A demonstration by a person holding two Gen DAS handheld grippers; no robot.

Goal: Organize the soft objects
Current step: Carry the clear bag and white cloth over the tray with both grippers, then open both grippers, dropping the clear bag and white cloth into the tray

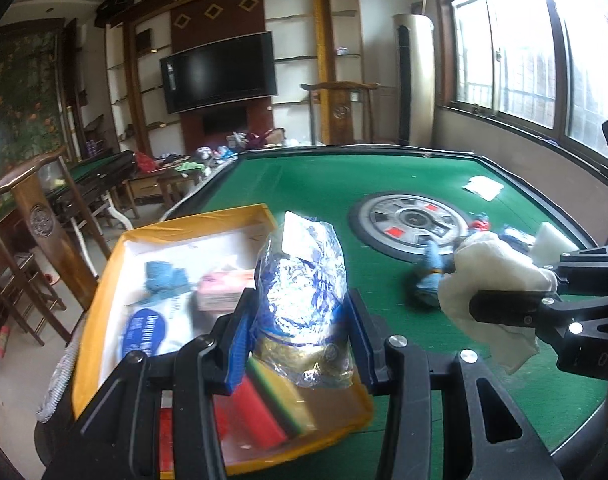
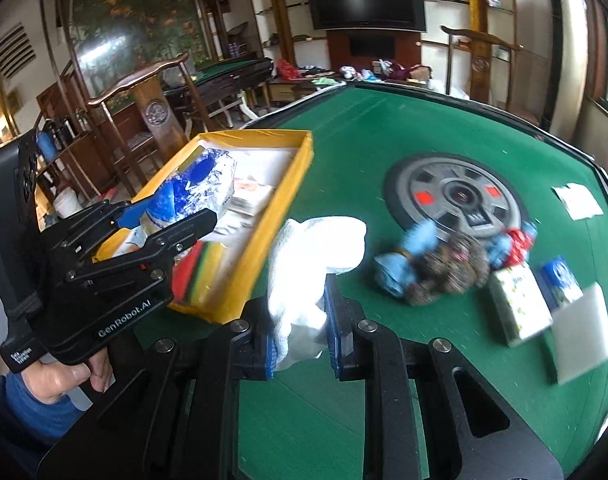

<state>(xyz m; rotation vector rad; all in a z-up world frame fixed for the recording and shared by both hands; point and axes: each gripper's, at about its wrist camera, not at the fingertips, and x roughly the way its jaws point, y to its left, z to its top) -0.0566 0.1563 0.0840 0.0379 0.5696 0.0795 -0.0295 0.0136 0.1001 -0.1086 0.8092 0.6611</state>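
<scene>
My left gripper (image 1: 300,332) is shut on a shiny blue and silver plastic pack (image 1: 302,300) and holds it over the near end of the yellow box (image 1: 104,276). The box holds a blue cloth (image 1: 164,284), a pink pack (image 1: 220,288) and a striped sponge (image 1: 272,404). My right gripper (image 2: 300,336) is shut on a white cloth (image 2: 311,256), just right of the box (image 2: 292,184) above the green table. It also shows in the left wrist view (image 1: 499,284). The left gripper with the pack shows in the right wrist view (image 2: 172,216).
Loose soft items lie on the green table (image 2: 343,140): a blue cloth (image 2: 395,272), a dark speckled bundle (image 2: 447,276), a tissue pack (image 2: 519,304), a blue packet (image 2: 559,280) and a white foam pad (image 2: 579,332). A round grey hub (image 2: 459,196) sits mid-table. Paper (image 2: 579,200) lies far right.
</scene>
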